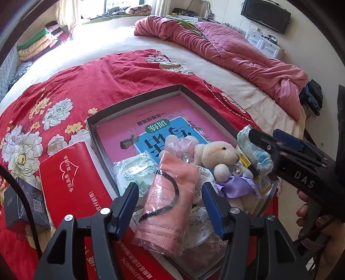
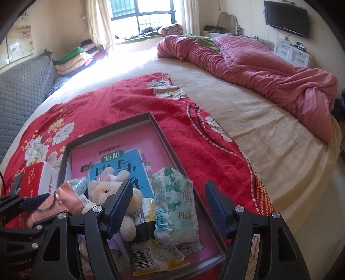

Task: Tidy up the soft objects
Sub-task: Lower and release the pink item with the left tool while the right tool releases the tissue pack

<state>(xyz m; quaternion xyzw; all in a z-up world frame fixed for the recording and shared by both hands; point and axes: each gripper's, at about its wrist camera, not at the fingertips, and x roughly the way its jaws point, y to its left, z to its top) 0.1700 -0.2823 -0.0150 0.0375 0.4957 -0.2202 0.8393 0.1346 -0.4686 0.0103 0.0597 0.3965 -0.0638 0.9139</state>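
Red floral blanket (image 2: 120,101), pink quilt (image 2: 269,64), cream bear (image 1: 217,155)

Sunlit window (image 2: 148,15), wide bed (image 2: 269,133), wall-mounted television (image 2: 286,18).

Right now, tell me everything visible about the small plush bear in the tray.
The plush bear is small, cream-white and fuzzy, with a dark bead eye, an orange-pink blush on its cheek and a lilac ribbon below. It lies on its side in the shallow grey tray, over a blue and pink book, wedged among a pink mask pack and tissue packs. In the right wrist view, the right hand-held gripper has one finger in front of it; whether they touch is unclear.
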